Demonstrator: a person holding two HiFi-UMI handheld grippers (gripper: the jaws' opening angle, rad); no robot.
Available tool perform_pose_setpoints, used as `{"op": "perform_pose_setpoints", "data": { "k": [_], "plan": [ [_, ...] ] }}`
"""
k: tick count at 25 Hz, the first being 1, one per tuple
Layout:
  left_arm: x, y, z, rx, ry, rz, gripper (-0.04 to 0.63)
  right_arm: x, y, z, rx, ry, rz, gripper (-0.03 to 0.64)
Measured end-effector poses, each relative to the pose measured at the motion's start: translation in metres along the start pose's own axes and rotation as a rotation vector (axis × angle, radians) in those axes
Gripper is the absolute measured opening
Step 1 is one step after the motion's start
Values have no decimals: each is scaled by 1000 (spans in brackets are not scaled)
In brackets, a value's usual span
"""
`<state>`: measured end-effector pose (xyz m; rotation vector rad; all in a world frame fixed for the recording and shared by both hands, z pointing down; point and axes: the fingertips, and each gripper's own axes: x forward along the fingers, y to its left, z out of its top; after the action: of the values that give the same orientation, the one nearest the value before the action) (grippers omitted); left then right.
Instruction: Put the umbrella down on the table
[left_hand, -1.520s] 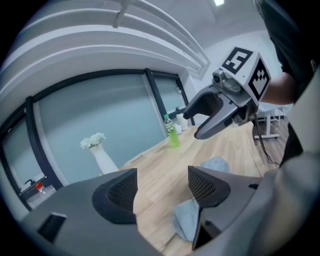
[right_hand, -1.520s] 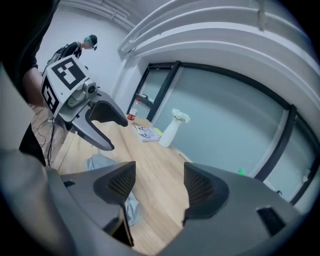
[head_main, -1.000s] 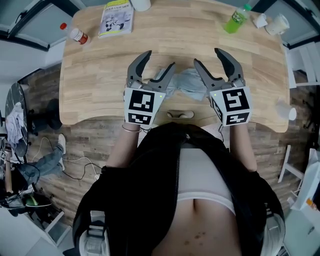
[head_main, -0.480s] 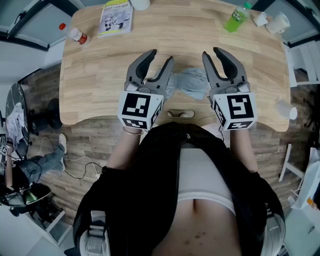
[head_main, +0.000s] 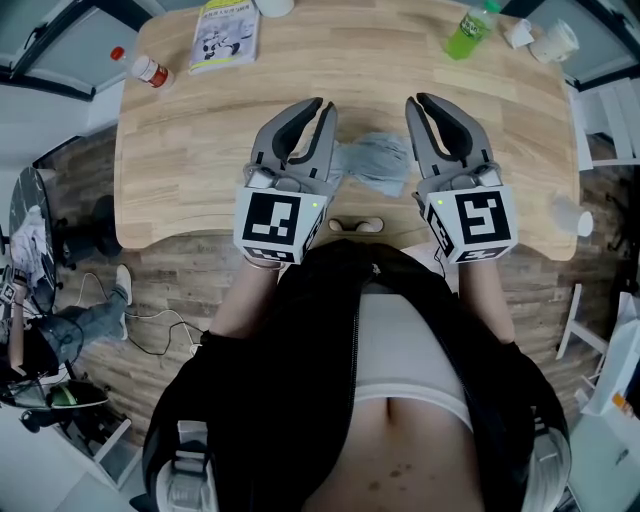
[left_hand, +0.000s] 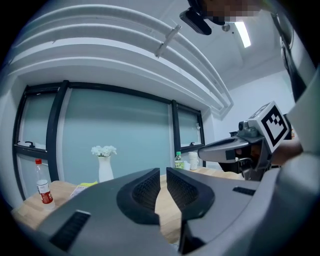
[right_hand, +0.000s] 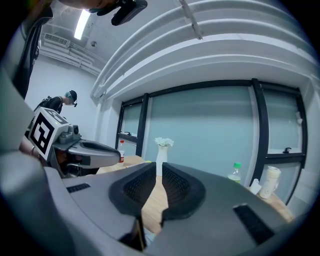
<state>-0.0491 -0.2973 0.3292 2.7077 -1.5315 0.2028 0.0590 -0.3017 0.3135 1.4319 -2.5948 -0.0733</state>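
Umbrella (head_main: 375, 160), folded into a grey-blue bundle, lies on the bench (head_main: 190, 150) close to the middle of its near edge, so the put-down looks complete. The left gripper (head_main: 318, 108) is at one end of it and the right gripper (head_main: 420, 103) at the other. Both have just been closing their jaws, which now leave only a narrow slit with nothing between the pads. The umbrella is probably light. Its loose cloth would be soft and likely to bunch or slide over a stiffer core. A firm hold would go across the bundle's thick middle, pinching through to the shaft rather than taking a fold of fabric.
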Motion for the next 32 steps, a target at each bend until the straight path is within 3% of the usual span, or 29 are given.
{"op": "perform_pose_setpoints", "data": {
  "k": [7,22,32],
  "plan": [
    [3,-12,11,14,-42,7,23,-8,-3,3,-14,-30,14,38],
    [-11,-40,6,16,-50,54,6,-27,9,-9,-60,-21,69,29],
    [-49,-48,6,-6,-55,-6,6,-52,34,-3,-62,-10,33,29]
  ]
}}
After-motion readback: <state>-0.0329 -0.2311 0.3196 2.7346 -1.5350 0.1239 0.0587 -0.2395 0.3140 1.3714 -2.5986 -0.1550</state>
